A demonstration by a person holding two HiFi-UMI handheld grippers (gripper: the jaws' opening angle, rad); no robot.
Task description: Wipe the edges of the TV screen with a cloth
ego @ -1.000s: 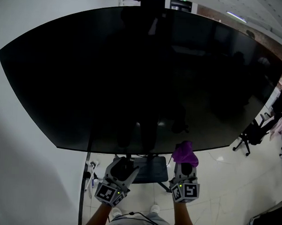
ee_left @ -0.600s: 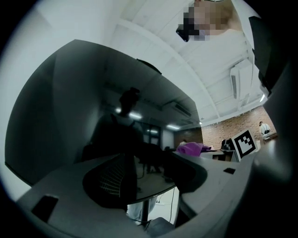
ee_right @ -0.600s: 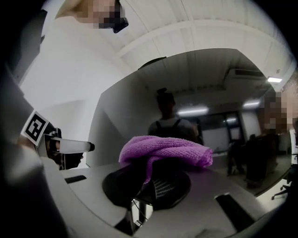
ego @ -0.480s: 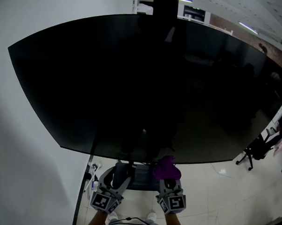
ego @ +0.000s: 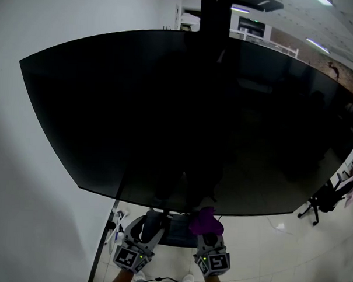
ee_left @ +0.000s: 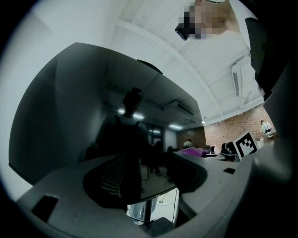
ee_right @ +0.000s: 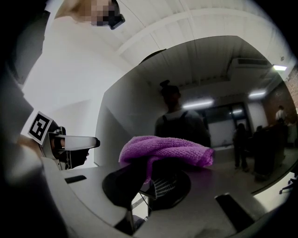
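Note:
The big black TV screen [ego: 189, 109] fills most of the head view. Its bottom edge [ego: 231, 215] runs just above both grippers. My right gripper [ego: 207, 231] is shut on a folded purple cloth [ego: 206, 222]. The cloth's top reaches up to the bottom edge near the middle. In the right gripper view the cloth [ee_right: 163, 151] bulges over the jaws of the right gripper [ee_right: 149, 181], with the screen close behind. My left gripper [ego: 151, 224] is held beside it, slightly left, below the screen. The left gripper [ee_left: 149, 179] is open, with nothing between its jaws.
A white wall [ego: 22, 189] stands at the left. The TV's stand base [ego: 178, 231] lies on the tiled floor between the grippers, with cables [ego: 116, 219] beside it. An office chair [ego: 325, 202] stands at the right. A dark pole [ego: 216, 13] rises behind the screen.
The head view has tilted up, so the screen and both grippers sit lower in frame. The right gripper with the cloth has shifted left along the bottom edge; the left gripper stayed beside it.

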